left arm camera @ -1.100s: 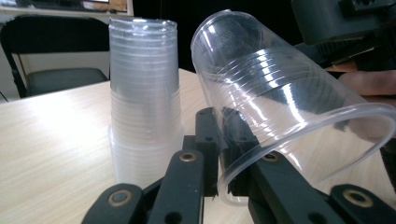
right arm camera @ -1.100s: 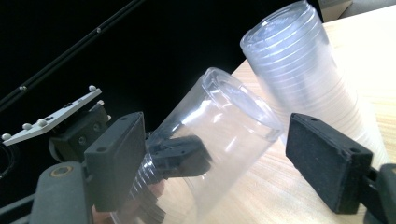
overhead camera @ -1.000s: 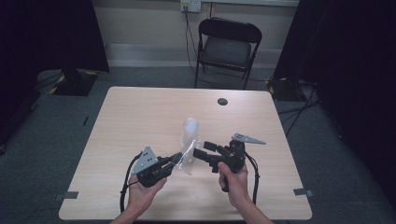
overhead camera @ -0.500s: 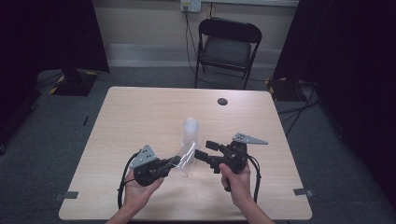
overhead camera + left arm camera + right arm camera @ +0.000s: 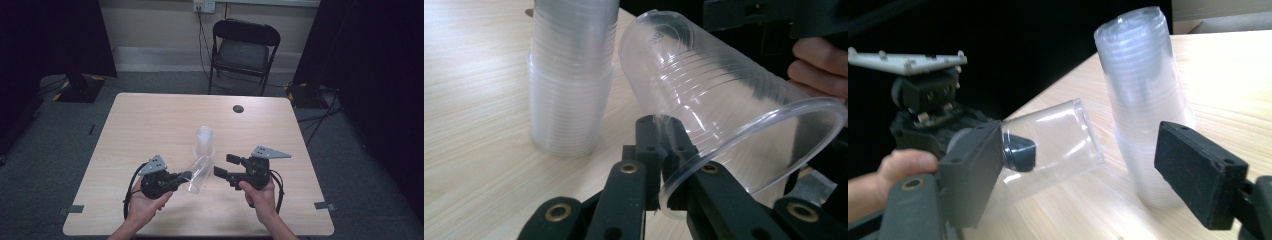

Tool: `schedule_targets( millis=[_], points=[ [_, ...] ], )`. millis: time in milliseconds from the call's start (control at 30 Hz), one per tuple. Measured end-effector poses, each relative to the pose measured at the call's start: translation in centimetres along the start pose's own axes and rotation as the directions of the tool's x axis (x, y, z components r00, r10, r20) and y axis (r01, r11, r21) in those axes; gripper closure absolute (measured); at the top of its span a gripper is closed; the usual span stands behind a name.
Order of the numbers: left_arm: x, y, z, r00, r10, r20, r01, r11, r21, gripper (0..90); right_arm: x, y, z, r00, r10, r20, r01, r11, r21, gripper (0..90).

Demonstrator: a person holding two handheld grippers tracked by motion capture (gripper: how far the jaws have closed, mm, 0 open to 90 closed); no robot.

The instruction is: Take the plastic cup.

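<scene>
A tall stack of clear plastic cups (image 5: 204, 142) stands upright, mouth down, near the middle of the wooden table (image 5: 150, 125). My left gripper (image 5: 184, 176) is shut on the rim of a single clear cup (image 5: 199, 174), one jaw inside and one outside, and holds it tilted with its base toward the stack. In the left gripper view the jaws (image 5: 660, 132) pinch that rim, the cup (image 5: 724, 100) leaning beside the stack (image 5: 569, 75). My right gripper (image 5: 226, 165) is open just right of the cup, not touching it. Its wide-apart pads (image 5: 1198, 170) frame the cup (image 5: 1058, 137) and stack (image 5: 1143, 100).
A small dark round disc (image 5: 238, 108) lies near the table's far edge. A black folding chair (image 5: 243, 50) stands beyond the table by the wall. Dark curtains hang at both sides. Bare tabletop stretches to the left and far side of the stack.
The right gripper has edged slightly right, away from the tilted cup. The left gripper and its cup have stayed put.
</scene>
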State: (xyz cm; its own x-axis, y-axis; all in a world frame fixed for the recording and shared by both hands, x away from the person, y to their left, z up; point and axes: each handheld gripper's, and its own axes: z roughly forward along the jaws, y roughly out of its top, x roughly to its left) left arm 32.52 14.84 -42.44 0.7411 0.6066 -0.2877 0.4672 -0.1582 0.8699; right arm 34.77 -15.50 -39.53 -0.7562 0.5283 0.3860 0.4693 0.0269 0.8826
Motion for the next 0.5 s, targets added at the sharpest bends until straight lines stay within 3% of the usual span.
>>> schedule_targets(
  millis=[100, 200, 267, 467, 500],
  points=[
    [0.1, 0.0, 0.0, 0.9992, -0.019, 0.034, 0.018, 0.9994, 0.031, 88.0, 0.1, -0.5, 0.0, 0.9967, -0.070, 0.043, 0.068, 0.997, 0.027, 17.6],
    [0.2, 0.0, 0.2, 0.9983, -0.032, 0.050, 0.029, 0.9980, 0.055, 88.1, 0.0, -0.9, 0.1, 0.9939, -0.103, 0.039, 0.101, 0.993, 0.057, 17.1],
    [0.4, -0.2, 0.5, 0.9968, -0.038, 0.071, 0.030, 0.9943, 0.102, 88.1, 0.1, -1.2, 0.2, 0.9908, -0.131, 0.034, 0.128, 0.989, 0.078, 16.9],
    [0.2, -0.3, 0.9, 0.9962, -0.024, 0.084, 0.012, 0.9901, 0.140, 88.0, 0.6, -1.8, 0.3, 0.9777, -0.208, 0.028, 0.203, 0.972, 0.121, 17.6],
    [0.2, -0.2, 1.0, 0.9954, -0.019, 0.094, 0.004, 0.9875, 0.158, 88.0, 0.9, -2.1, 0.3, 0.9704, -0.240, 0.025, 0.235, 0.962, 0.140, 19.7]
  ],
)
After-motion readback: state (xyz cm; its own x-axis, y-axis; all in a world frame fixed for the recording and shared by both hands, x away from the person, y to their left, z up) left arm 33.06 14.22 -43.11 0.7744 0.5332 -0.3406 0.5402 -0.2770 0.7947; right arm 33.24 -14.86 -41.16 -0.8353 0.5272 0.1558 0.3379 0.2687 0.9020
